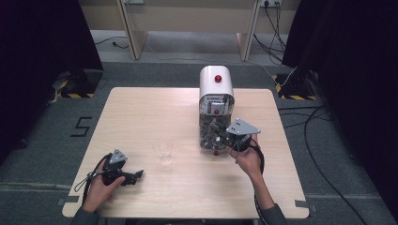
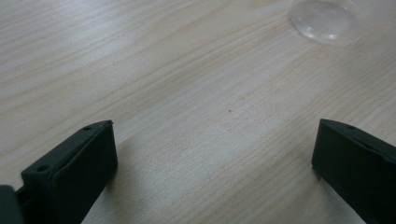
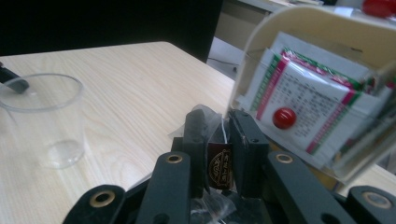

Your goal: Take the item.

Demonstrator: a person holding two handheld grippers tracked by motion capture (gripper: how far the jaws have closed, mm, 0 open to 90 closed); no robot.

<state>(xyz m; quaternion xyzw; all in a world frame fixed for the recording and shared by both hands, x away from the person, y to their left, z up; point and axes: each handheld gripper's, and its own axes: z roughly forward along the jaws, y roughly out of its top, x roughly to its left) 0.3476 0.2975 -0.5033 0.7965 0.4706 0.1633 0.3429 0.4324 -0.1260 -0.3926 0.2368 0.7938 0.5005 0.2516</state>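
Observation:
A white dispenser box [image 1: 216, 89] with red knobs stands at the table's far middle, its clear lower front holding several packets [image 1: 210, 130]. In the right gripper view its clear wall [image 3: 327, 93] shows printed packets behind it. My right gripper [image 1: 220, 140] is at that lower front, shut on a small dark red packet [image 3: 220, 168] in clear wrap, pinched between its jaws [image 3: 219, 119]. A clear plastic cup [image 1: 164, 151] [image 3: 42, 121] stands empty at the table's middle. My left gripper [image 1: 136, 176] rests near the front left, open [image 2: 215, 126], with bare wood between its jaws and the cup's base [image 2: 324, 18] farther off.
The light wooden table [image 1: 141, 112] has rounded corners. Cables [image 1: 324, 136] trail over the grey floor to the right. Dark curtains hang at both sides, and wooden table legs [image 1: 133, 33] stand behind.

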